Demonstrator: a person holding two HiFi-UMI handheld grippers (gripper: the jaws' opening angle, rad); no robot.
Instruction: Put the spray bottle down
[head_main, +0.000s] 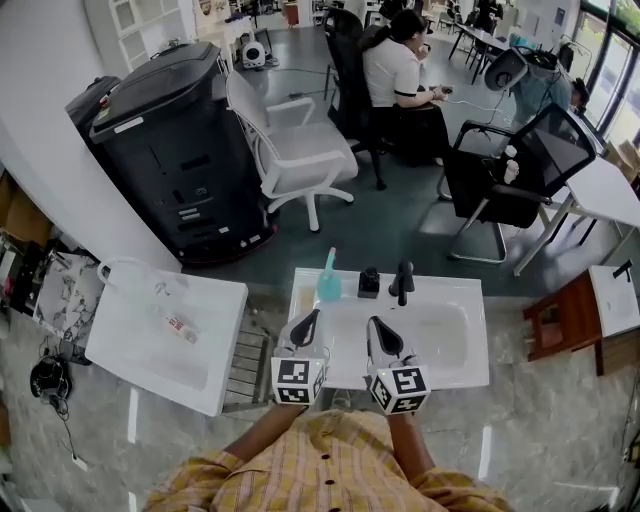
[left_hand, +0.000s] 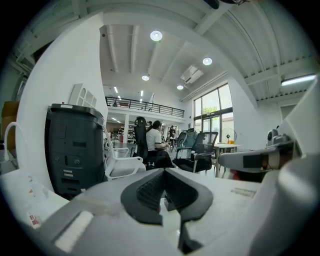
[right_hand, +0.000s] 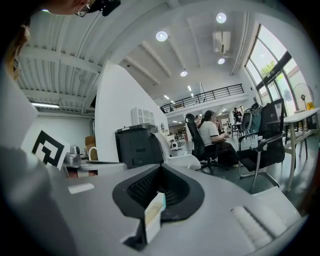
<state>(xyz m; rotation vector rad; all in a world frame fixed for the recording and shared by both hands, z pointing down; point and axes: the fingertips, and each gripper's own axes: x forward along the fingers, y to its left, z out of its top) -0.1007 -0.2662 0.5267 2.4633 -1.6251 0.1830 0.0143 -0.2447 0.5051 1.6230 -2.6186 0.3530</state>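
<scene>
The teal spray bottle (head_main: 328, 283) stands upright at the back rim of the white sink (head_main: 455, 365), free of both grippers. My left gripper (head_main: 311, 317) is just in front of the bottle, a little to its left, and its jaws are shut with nothing between them (left_hand: 163, 172). Beside it, my right gripper (head_main: 374, 325) hovers over the basin, jaws also together (right_hand: 161, 170); a small pale tab shows at their seam. Neither gripper view shows the bottle.
A black box (head_main: 369, 282) and a black tap (head_main: 402, 282) stand on the sink's back rim beside the bottle. A second white basin (head_main: 165, 335) is at the left. Beyond are a black machine (head_main: 170, 150), a white chair (head_main: 295, 150), a seated person (head_main: 400, 70) and a black chair (head_main: 510, 180).
</scene>
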